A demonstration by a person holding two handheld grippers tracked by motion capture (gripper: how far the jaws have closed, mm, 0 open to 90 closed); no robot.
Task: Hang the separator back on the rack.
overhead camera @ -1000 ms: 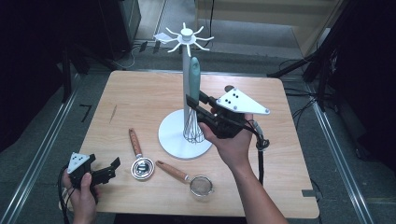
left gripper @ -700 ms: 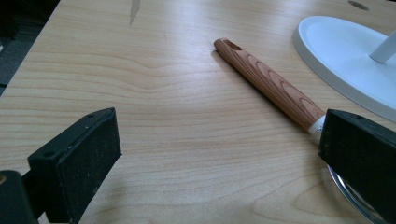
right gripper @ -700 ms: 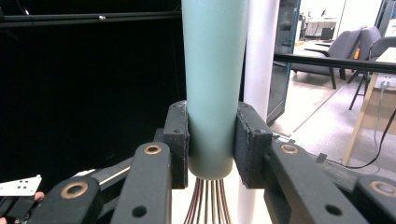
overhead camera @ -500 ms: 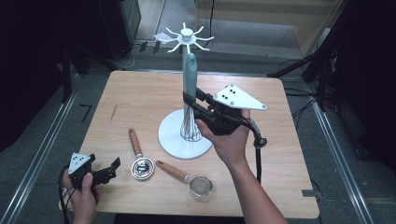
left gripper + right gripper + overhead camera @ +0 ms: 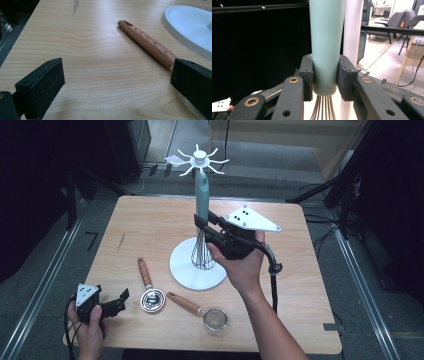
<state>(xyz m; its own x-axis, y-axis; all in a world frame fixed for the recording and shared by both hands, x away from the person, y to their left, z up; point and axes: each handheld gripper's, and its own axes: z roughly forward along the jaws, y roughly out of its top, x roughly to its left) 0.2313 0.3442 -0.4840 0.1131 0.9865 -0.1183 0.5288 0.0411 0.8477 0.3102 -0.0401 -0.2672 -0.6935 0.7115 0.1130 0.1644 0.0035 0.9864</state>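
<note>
Bench [image 5: 150, 227]: one, pale wood-grain top with rounded corners, standing on a grey floor [image 5: 45, 270]. Dark equipment and cables lay around it. The right gripper view showed office chairs [image 5: 398, 21] and a lit floor far behind.

Whisk [image 5: 202, 205]: one. Its handle was smooth, matte pale green and widened toward the wires; the wires were thin, dark and coppery, gathered into a narrow cage below the handle. It stood upright just beside the rack's post, wire end down over the round base, handle top close under the hooks.

Rack [image 5: 197, 270]: one, white, with a flat round base, a slim post and a crown of short hooks at the top. It stood near the middle of the bench.

Strainer [image 5: 216, 318]: one, small, with mesh bowl and wooden handle, lying near the front edge.

Spoon [image 5: 152, 299]: one, with metal bowl and wooden handle, lying left of the strainer.

Hand-held grippers: two. Your right hand-held gripper [image 5: 202, 224] was clamped on the whisk's handle just above the wires, a pad [image 5: 306, 76] pressed on each side. Your left hand-held gripper [image 5: 121, 301] rested low at the front-left corner, jaws wide apart, nothing between them, with the spoon's handle [image 5: 147, 43] lying ahead.
</note>
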